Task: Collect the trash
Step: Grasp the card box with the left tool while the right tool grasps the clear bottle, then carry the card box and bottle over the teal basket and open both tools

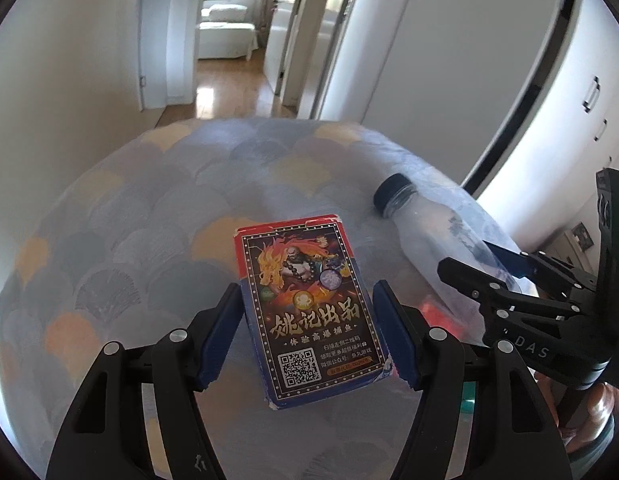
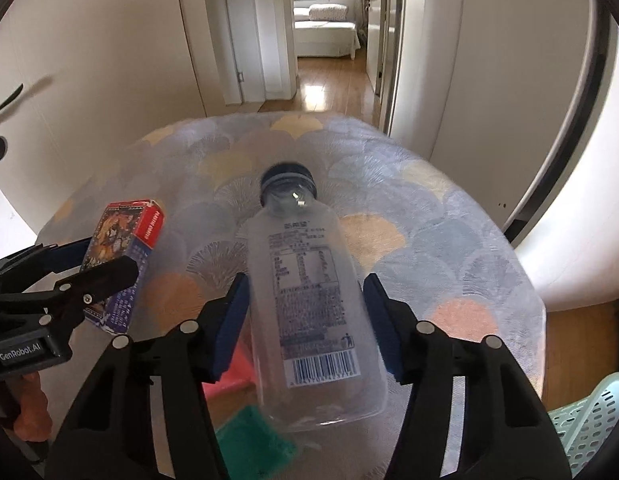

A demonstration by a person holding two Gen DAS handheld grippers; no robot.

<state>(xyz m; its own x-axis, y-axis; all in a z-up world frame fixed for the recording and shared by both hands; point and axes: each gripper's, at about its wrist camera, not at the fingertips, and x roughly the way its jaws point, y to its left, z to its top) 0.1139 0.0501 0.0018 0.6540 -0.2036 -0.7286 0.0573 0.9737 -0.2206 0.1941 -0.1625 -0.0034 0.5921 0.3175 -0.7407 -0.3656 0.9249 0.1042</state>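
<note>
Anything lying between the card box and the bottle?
No. Only bare patterned cloth separates the card box from the bottle, clearest in the right wrist view.

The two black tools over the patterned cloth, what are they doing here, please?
A person works two hand-held tools to collect trash. The left tool grips a printed cardboard card box, lifted above the fan-patterned tablecloth. The right tool has a clear plastic bottle with a dark cap between its blue pads.

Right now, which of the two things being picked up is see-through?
The plastic bottle with the dark cap, between the right gripper's blue pads. The card box in the left gripper is opaque printed cardboard.
</note>
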